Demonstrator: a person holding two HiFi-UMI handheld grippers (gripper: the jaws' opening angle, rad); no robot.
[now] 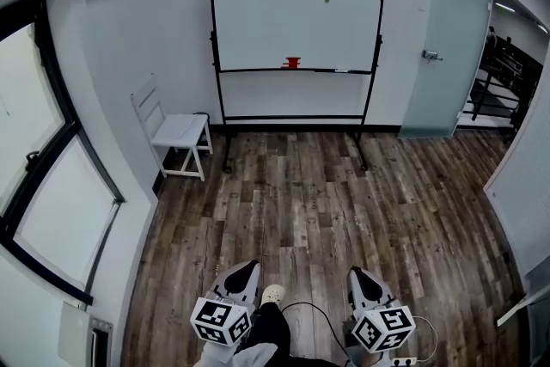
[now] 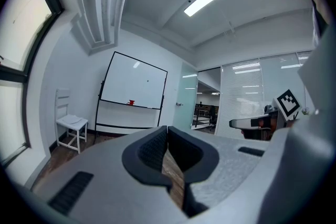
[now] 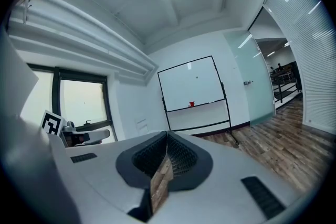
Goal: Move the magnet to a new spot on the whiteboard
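Green magnet (image 1: pixel 326 0) sits high on the whiteboard (image 1: pixel 275 21), right of centre, above a red object (image 1: pixel 293 62) on the tray. Left tongs (image 1: pixel 243 274) and right tongs (image 1: pixel 361 279), both closed on nothing, point level from well across the wooden floor (image 1: pixel 309 193). Walk up first. Open one pair only near the board, then close squarely on the magnet's rim.

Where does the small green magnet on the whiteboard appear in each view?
Head view: green magnet, upper right of the whiteboard.
Left gripper view: tiny dot right of whiteboard centre.
Right gripper view: tiny dot just right of centre.
Shared landmark: red object on the whiteboard's ledge, below-left of the magnet.
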